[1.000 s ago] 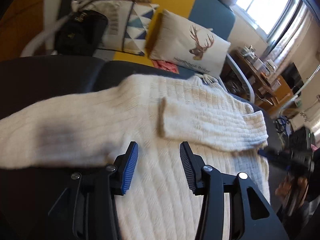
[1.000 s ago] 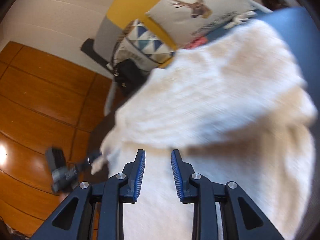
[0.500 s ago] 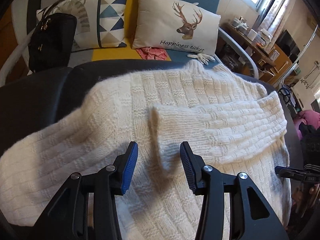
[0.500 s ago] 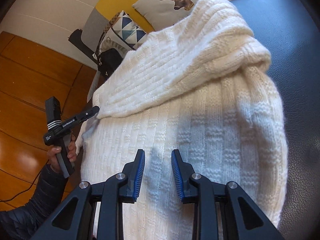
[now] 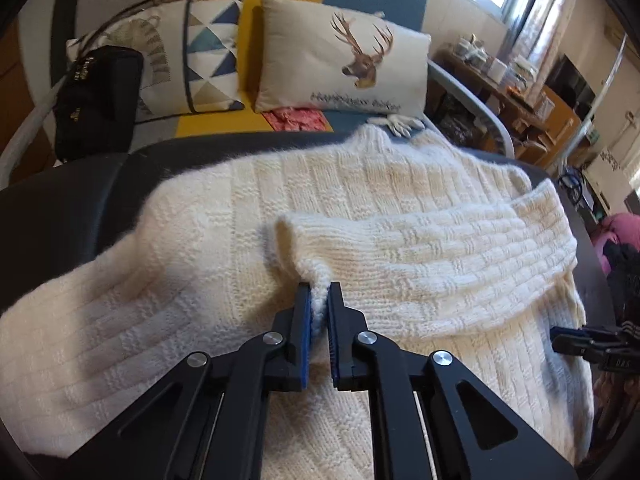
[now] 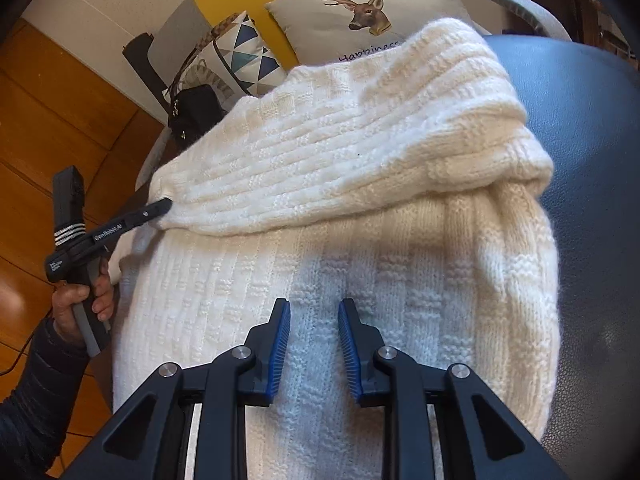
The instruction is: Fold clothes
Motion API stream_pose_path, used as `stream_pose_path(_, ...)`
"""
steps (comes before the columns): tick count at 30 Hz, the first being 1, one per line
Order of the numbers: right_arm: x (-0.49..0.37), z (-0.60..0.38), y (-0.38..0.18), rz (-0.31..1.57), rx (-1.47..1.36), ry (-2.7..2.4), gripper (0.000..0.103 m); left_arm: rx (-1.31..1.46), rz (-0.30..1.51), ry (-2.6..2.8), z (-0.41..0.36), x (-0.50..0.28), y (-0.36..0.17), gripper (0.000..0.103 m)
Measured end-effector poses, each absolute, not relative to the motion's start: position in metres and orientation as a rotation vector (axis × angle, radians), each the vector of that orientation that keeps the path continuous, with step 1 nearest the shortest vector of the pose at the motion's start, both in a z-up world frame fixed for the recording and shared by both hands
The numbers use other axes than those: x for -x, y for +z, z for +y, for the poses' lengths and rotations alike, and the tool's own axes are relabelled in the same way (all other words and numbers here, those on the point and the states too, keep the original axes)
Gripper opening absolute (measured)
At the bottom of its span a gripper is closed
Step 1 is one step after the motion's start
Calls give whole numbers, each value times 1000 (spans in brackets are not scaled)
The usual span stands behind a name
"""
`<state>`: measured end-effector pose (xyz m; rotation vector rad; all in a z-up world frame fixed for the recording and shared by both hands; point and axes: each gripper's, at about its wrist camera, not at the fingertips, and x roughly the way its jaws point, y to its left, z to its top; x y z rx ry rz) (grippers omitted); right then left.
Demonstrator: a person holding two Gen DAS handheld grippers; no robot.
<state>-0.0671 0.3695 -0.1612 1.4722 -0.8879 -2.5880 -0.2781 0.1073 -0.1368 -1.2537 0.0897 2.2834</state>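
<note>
Lying spread across a dark padded seat (image 5: pixel 72 208), a cream knitted sweater (image 5: pixel 392 184) filled most of both views, with one sleeve (image 5: pixel 432 256) folded across its body. The left tongs (image 5: pixel 319 300) were clamped together on the cuff end of that sleeve, a small ridge of knit pinched up between the blue pads (image 5: pixel 305 320). The right tongs (image 6: pixel 314 320) hovered with fingers apart just above the sweater's lower body, holding nothing; the folded sleeve lay ahead of them. In the right view, the left tongs (image 6: pixel 162 206) met the sleeve's end off to the left, held by a hand (image 6: pixel 80 304) in a dark sleeve. Beyond the left tongs sat a deer-print cushion (image 5: pixel 344 68), a patterned cushion (image 5: pixel 192 44) and a black bag (image 5: pixel 96 96). The likely risks: the grip took only a thin bite of thick, stretchy knit, so a pull could let the cuff slip free or stretch it; dragging could also shift the sweater's body on the smooth seat and skew the fold, since the right tongs pinned nothing down.
</note>
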Motion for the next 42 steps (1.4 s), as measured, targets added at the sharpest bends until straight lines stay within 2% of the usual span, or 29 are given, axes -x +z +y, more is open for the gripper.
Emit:
stream_pose_path(6,61,378,-156,-893,-1482,-2620,24,1145,8,2452,79,256,-99,6)
stream_pose_path(9,61,385,-163,-978,-1484,-2589,24,1333,128,2467,80,261,-134,8)
stream_pose_path(11,61,393,-159,-993,-1482,-2602,25,1345,162,2471,79,254,-147,9)
stream_pose_path(16,60,413,-146,-970,-1485,-2676,28,1310,169,2495,79,255,-140,9)
stream_pose_path(17,60,417,-143,-965,-1486,-2691,28,1312,173,2494,81,256,-140,9)
stream_pose_path(18,59,421,-141,-960,-1486,-2706,23,1313,188,2495,84,258,-140,9)
stream_pose_path(20,59,429,-135,-950,-1487,-2736,25,1334,244,2497,93,256,-143,9)
stream_pose_path(21,62,425,-135,-855,-1525,-2769,25,1346,247,2497,94,256,-145,10)
stream_pose_path(23,74,398,-139,-514,-1627,-2828,22,1356,237,2499,94,257,-149,10)
stream_pose_path(25,85,385,-146,-373,-1601,-2874,22,1355,217,2508,91,255,-149,11)
stream_pose_path(27,95,388,-155,-281,-1654,-2978,13,1356,245,2524,92,254,-150,13)
stream_pose_path(28,96,398,-159,-352,-1653,-3024,13,1353,269,2533,93,252,-151,13)
stream_pose_path(30,86,428,-162,-752,-1541,-3030,10,1345,319,2547,96,248,-152,14)
stream_pose_path(31,78,440,-163,-968,-1471,-2964,11,1339,346,2550,97,246,-151,14)
stream_pose_path(32,72,449,-162,-1094,-1421,-2908,14,1333,373,2553,99,245,-151,14)
stream_pose_path(34,64,458,-153,-1159,-1380,-2843,17,1318,389,2555,99,241,-145,13)
stream_pose_path(36,58,468,-143,-1198,-1337,-2793,26,1277,352,2567,93,235,-131,14)
stream_pose_path(40,90,497,-119,-1109,-1301,-2796,29,1133,288,2623,88,224,-97,14)
stream_pose_path(42,115,519,-126,-1144,-1337,-2746,31,1080,260,2621,93,222,-85,14)
